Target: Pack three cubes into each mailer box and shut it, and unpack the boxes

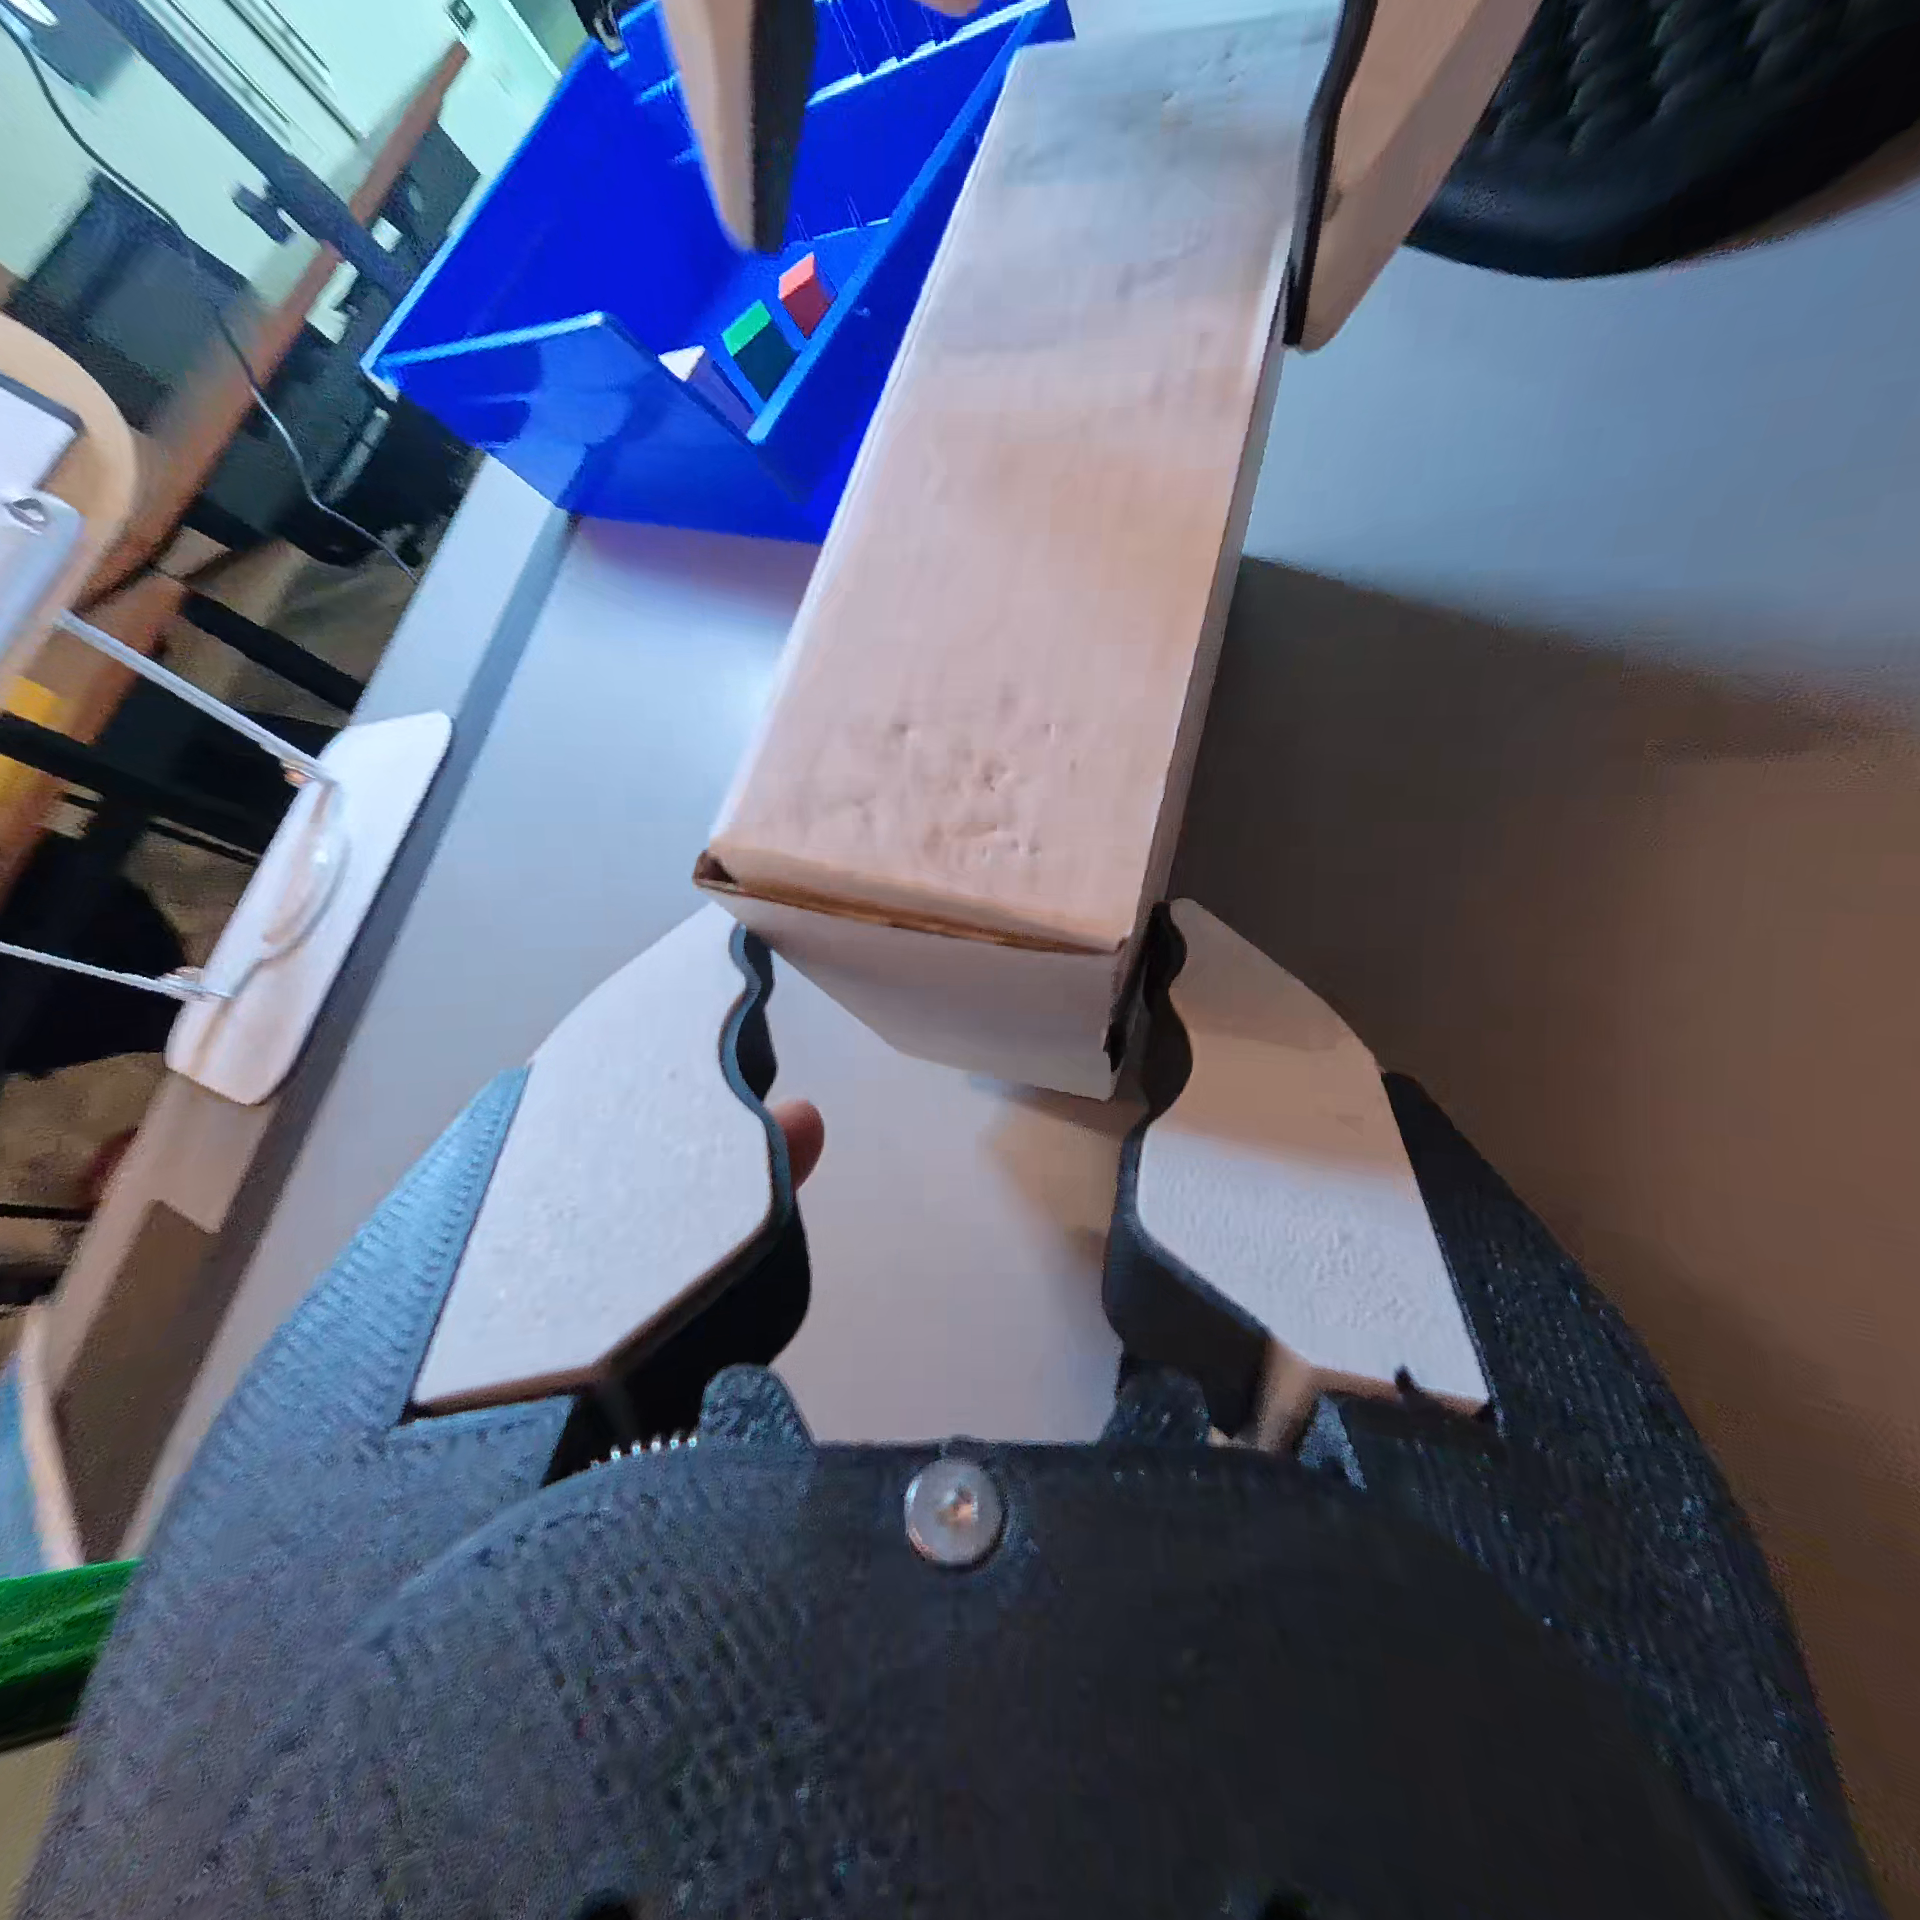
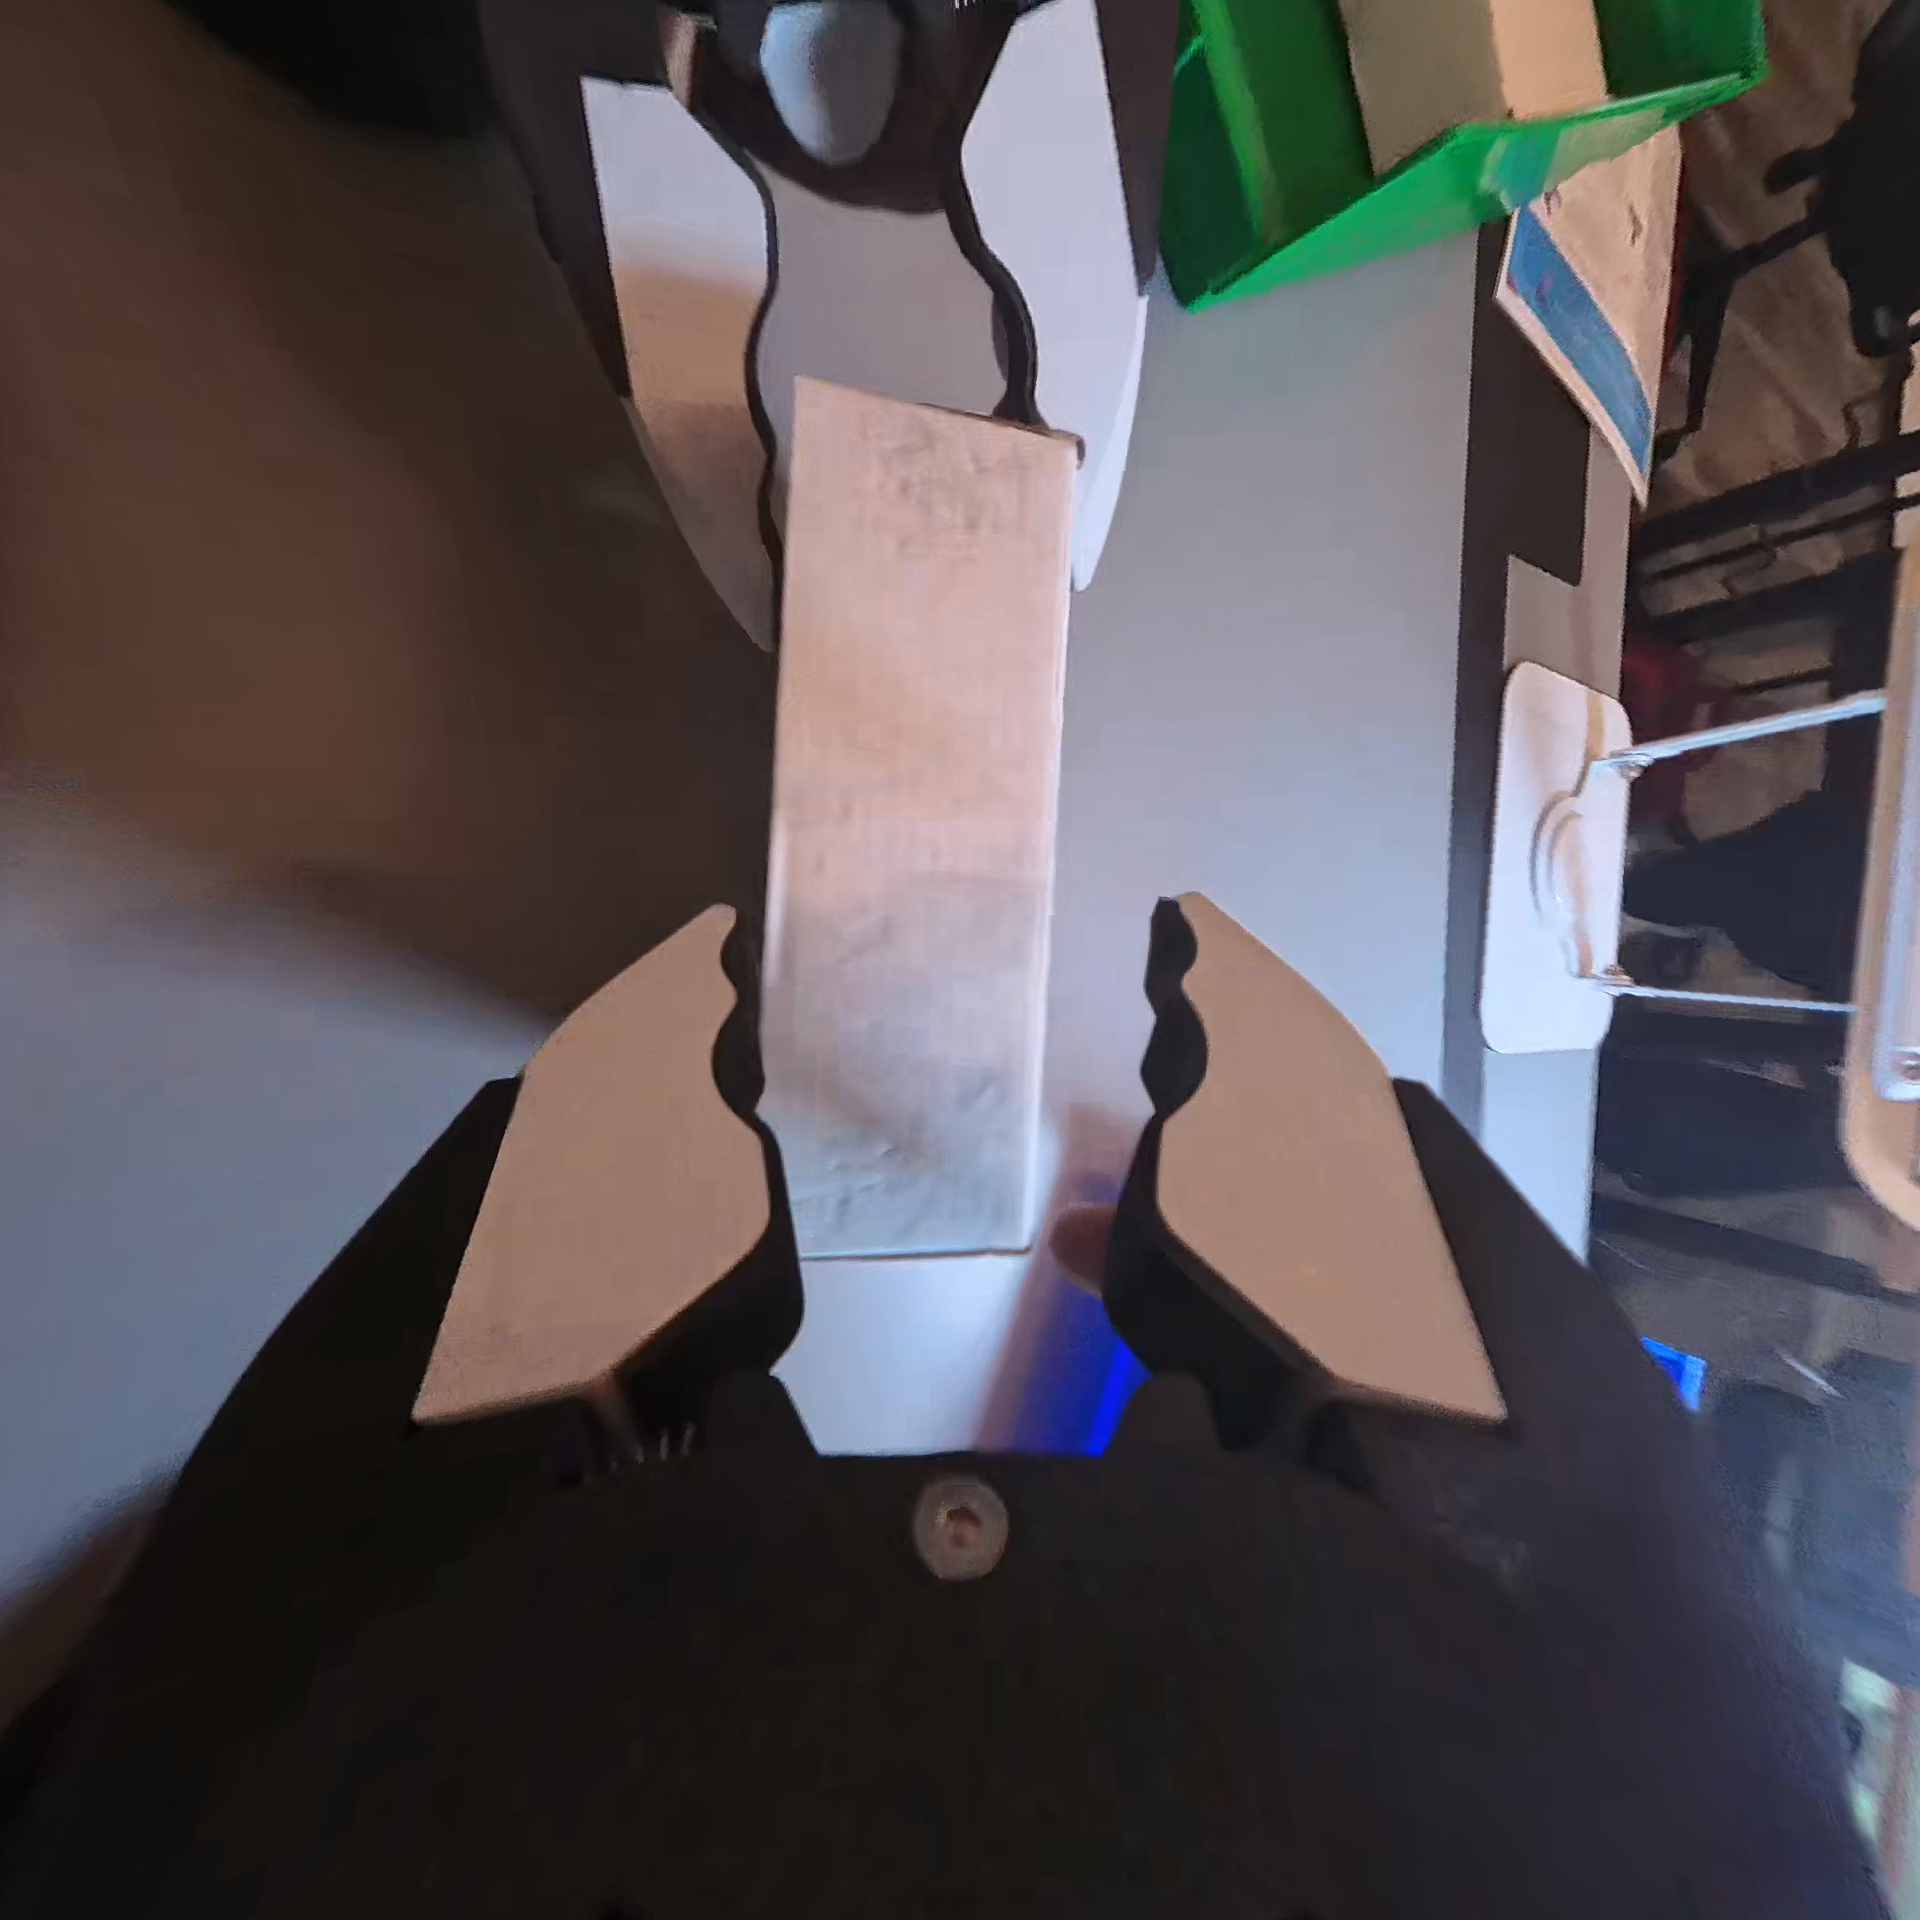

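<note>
A shut brown mailer box (image 1: 1039, 582) lies lengthwise between my two grippers over the grey table (image 1: 1558, 436). My left gripper (image 1: 956, 925) is open around the box's near end; its right fingertip (image 1: 1169, 966) touches the box corner. My right gripper (image 2: 948, 920) is open around the other end of the box (image 2: 914, 831), with a gap on its right side. It shows at the far end in the left wrist view (image 1: 1039, 187). Red (image 1: 805, 291) and green (image 1: 753, 348) cubes sit in a blue bin (image 1: 582, 416).
A green bin (image 2: 1351, 177) holding another pale box (image 2: 1475, 73) stands past the left gripper. A white stand with a clear plate (image 1: 312, 883) sits at the table edge; it also shows in the right wrist view (image 2: 1548, 852). Chairs and desks lie beyond. Some 9 cm of space lies between my two pairs of fingers.
</note>
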Tool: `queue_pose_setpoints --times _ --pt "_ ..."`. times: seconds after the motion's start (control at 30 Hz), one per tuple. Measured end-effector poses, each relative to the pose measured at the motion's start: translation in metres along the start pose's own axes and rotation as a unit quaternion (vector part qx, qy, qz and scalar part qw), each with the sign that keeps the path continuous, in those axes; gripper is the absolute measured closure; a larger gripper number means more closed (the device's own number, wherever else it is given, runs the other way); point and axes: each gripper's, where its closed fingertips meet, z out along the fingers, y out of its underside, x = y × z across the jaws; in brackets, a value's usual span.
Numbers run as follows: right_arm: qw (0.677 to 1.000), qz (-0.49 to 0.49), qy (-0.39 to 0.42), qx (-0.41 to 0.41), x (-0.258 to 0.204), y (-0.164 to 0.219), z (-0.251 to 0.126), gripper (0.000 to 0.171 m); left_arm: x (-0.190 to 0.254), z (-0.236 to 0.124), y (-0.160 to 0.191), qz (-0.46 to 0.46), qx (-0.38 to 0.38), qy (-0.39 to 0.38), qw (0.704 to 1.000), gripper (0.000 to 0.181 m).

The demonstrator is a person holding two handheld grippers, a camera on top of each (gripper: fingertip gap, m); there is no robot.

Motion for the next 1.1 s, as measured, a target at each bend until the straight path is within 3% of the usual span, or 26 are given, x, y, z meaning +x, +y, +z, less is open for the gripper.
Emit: queue_pose_setpoints --times 0.03,0.23,0.43,0.57,0.63,0.73,0.83,0.9,1.0,1.1 --pt "1.000 -0.020 -0.001 -0.024 -0.002 0.002 0.002 0.098 0.000 0.002 -0.001 0.012 -0.004 -0.015 1.000 0.112" --pt "0.987 -0.105 0.015 -0.121 -0.012 0.008 0.021 0.106 0.000 0.003 -0.008 0.040 -0.007 -0.053 0.998 0.112" --pt "0.986 -0.114 0.028 -0.121 -0.006 0.008 0.021 0.109 -0.004 0.002 -0.010 0.044 0.002 -0.069 0.997 0.111" --pt "0.987 -0.100 0.051 -0.115 0.008 0.009 0.011 0.109 -0.021 -0.007 -0.015 -0.014 0.035 -0.090 0.995 0.113" --pt "0.986 -0.093 0.091 -0.108 0.028 0.009 -0.002 0.109 -0.038 -0.018 -0.017 -0.053 0.059 -0.113 0.990 0.113" --pt "0.968 -0.073 0.214 -0.112 0.091 0.020 -0.039 0.110 -0.061 -0.034 -0.013 -0.103 0.082 -0.144 0.981 0.116" --pt "0.922 -0.066 0.341 -0.171 0.166 0.064 -0.082 0.110 -0.074 -0.045 -0.008 -0.123 0.092 -0.168 0.974 0.120" --pt "0.896 -0.060 0.377 -0.226 0.205 0.112 -0.097 0.110 -0.079 -0.050 -0.004 -0.124 0.090 -0.185 0.971 0.122" --pt "0.880 -0.040 0.370 -0.296 0.241 0.198 -0.090 0.110 -0.078 -0.050 0.000 -0.128 0.086 -0.184 0.971 0.123" --pt "0.886 -0.017 0.316 -0.340 0.243 0.271 -0.056 0.110 -0.077 -0.047 0.003 -0.137 0.083 -0.177 0.971 0.123"
